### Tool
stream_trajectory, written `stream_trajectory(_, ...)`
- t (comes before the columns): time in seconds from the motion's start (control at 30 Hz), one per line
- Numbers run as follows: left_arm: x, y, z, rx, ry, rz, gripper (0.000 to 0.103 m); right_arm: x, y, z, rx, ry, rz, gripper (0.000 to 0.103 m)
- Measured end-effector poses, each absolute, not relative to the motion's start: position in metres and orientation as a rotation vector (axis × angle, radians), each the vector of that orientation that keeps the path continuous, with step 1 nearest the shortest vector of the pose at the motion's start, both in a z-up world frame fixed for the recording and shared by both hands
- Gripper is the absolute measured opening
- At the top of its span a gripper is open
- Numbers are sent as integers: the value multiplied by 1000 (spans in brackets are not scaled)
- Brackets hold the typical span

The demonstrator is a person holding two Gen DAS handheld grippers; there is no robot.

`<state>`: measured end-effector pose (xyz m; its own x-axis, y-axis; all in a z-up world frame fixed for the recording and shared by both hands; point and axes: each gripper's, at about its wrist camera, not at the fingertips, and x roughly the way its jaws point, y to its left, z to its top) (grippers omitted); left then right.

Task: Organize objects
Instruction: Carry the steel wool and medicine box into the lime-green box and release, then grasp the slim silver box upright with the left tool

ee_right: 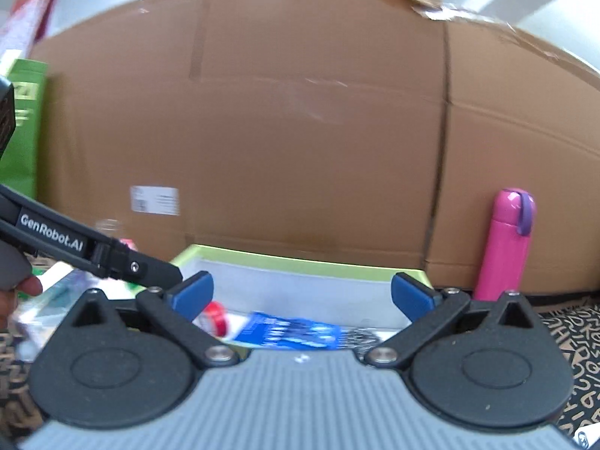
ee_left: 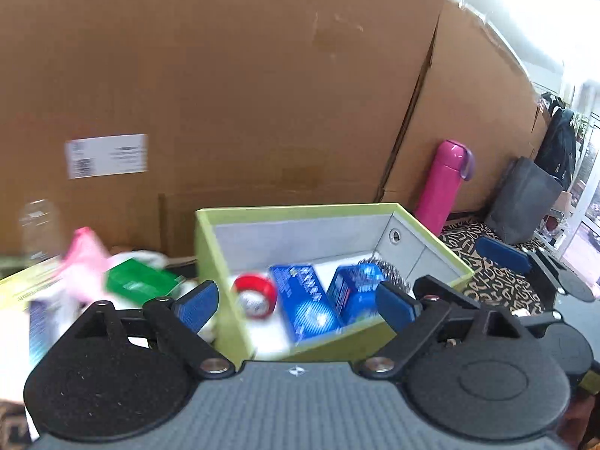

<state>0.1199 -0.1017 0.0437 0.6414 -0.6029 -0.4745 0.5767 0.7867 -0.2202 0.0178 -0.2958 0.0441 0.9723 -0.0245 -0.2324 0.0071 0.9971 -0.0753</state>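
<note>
A lime-green storage box (ee_left: 300, 210) with a grey lining stands open in front of me. Inside lie a red tape roll (ee_left: 257, 296), two blue cartons (ee_left: 303, 300), and a steel scourer (ee_left: 390, 270) in the right corner. My left gripper (ee_left: 296, 300) is open, its blue pads spread over the box's near side with nothing between them. In the right wrist view my right gripper (ee_right: 302, 287) is also open and empty, just before the same box (ee_right: 300, 260); the tape (ee_right: 215, 317) and a blue carton (ee_right: 292, 332) show below it.
A tall cardboard wall (ee_left: 262, 93) stands behind the box. A pink flask (ee_right: 506, 243) stands to its right on a patterned cloth (ee_left: 495, 273), near a grey bag (ee_left: 525, 202). Left of the box lie a green packet (ee_left: 138, 281), a pink bag (ee_left: 86, 258) and a clear bottle (ee_left: 39, 228).
</note>
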Motion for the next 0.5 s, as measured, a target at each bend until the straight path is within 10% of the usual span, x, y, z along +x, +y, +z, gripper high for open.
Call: stream_trajectory(0.5,63,34,-5,-153,598,-356,95,-10,-193,1,74,443,242,103)
